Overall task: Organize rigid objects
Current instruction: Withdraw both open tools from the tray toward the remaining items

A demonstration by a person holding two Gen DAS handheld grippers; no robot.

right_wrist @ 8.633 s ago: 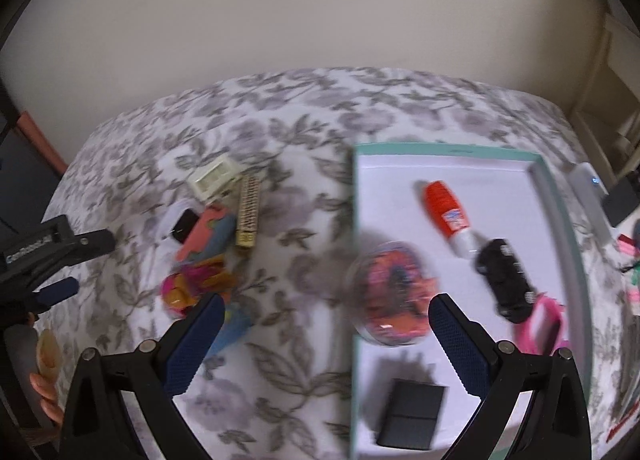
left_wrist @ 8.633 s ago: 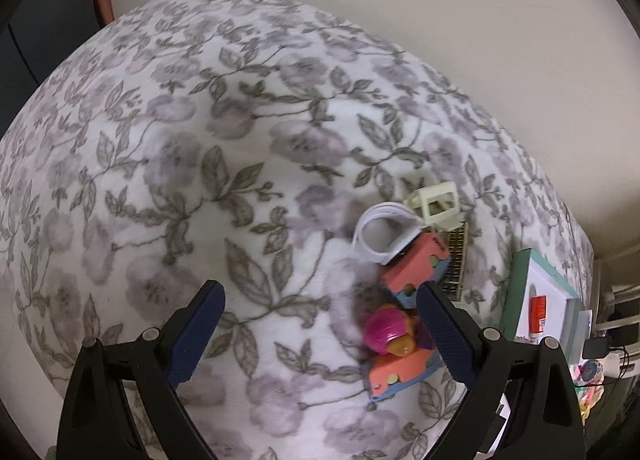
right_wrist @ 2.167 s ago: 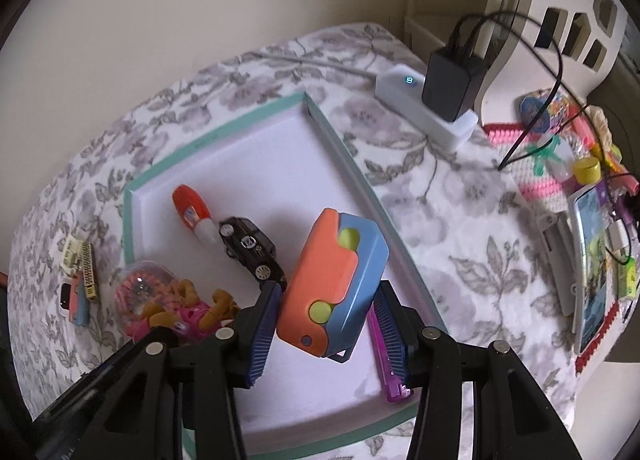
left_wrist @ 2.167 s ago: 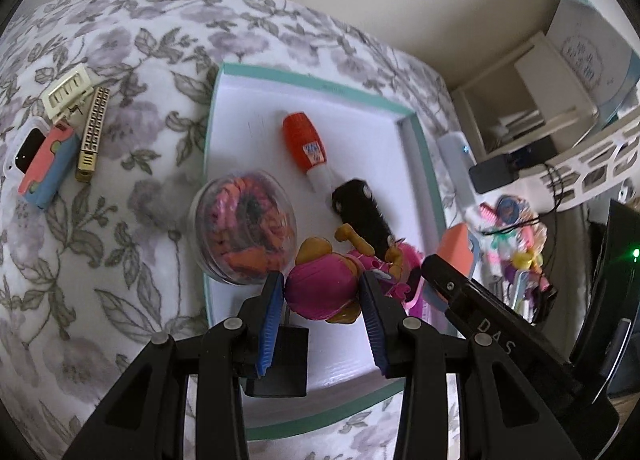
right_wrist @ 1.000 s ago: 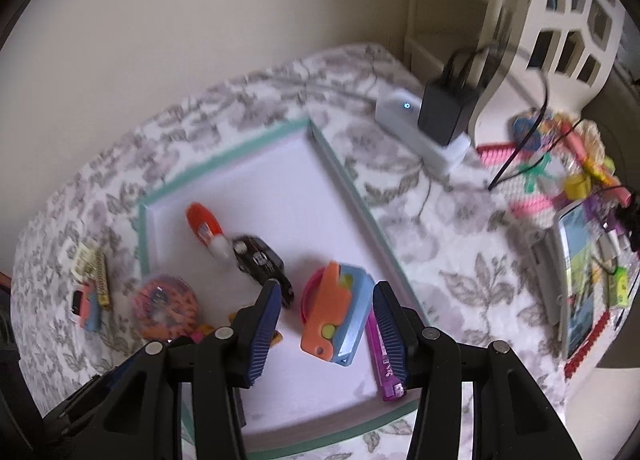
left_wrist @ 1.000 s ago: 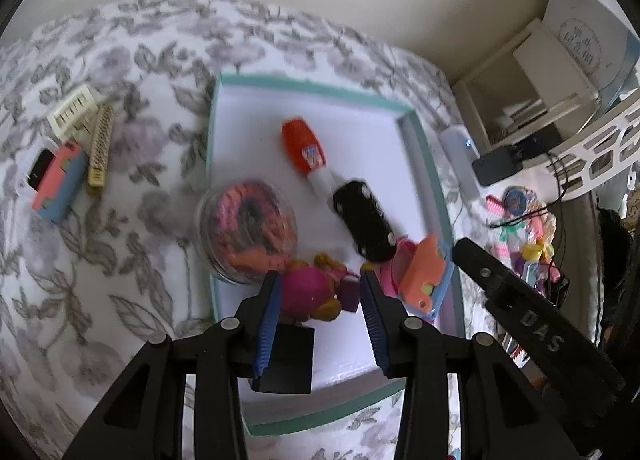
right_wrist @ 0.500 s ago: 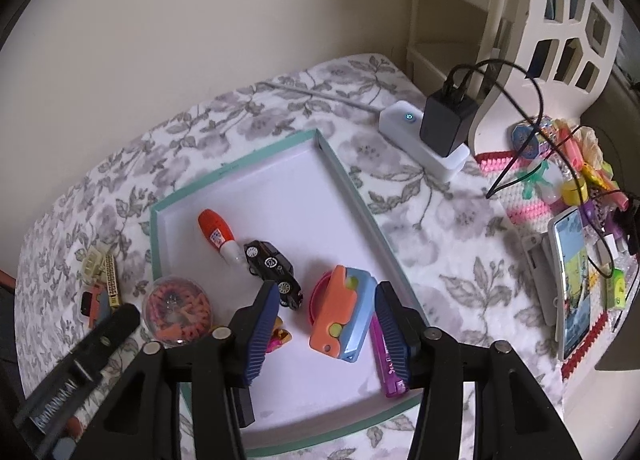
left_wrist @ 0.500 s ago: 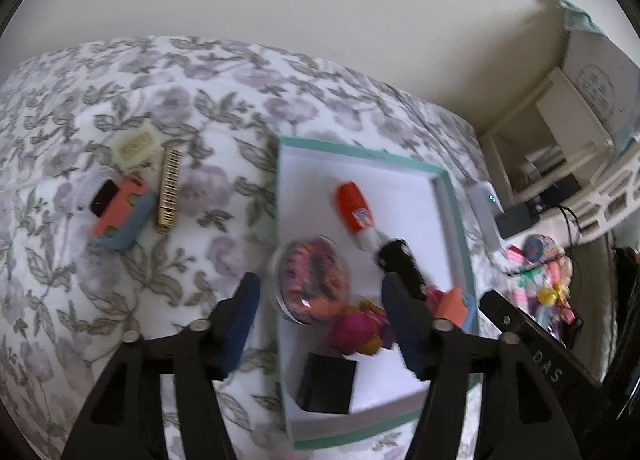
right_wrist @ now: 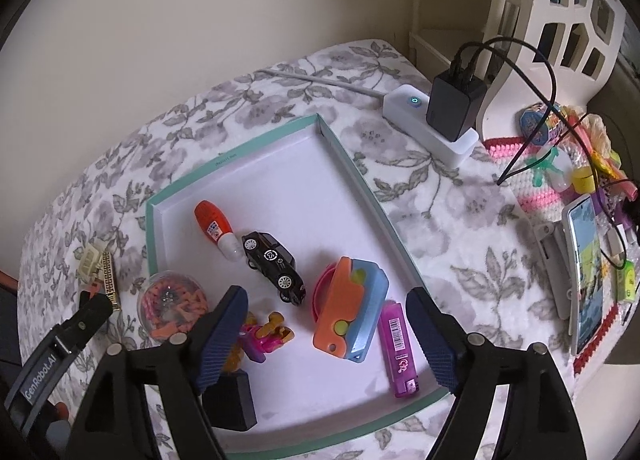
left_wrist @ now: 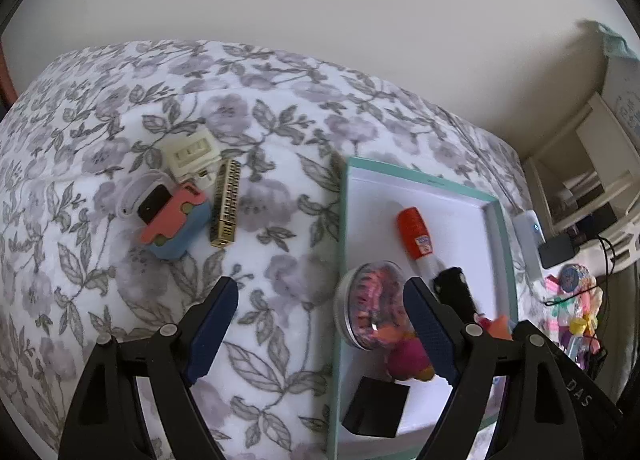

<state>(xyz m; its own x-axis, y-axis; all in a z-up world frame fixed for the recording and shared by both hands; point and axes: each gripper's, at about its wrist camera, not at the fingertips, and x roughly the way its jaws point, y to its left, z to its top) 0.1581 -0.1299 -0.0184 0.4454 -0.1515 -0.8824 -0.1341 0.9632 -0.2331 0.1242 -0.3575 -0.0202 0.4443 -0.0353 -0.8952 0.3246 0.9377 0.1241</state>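
Both grippers spreading, empty, over the teal-rimmed tray (right_wrist: 362, 176)

Left of the tray, a second orange-and-blue toy (left_wrist: 174, 220) lies on the floral cloth (left_wrist: 276, 132); the left gripper (left_wrist: 318, 330) opens there, grasping nothing. Inside the tray, the right gripper (right_wrist: 326, 334) opens with the released orange-and-blue toy (right_wrist: 350, 308) lying between its fingers.

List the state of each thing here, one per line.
Left claw: jaws opening, nothing between.
Right claw: jaws opening, empty.
Tray: uncovered, holding toys.
Toy car: on its wheels in tray.
Orange-blue case: in tray, leaning on pink ring.
Power strip: light on.
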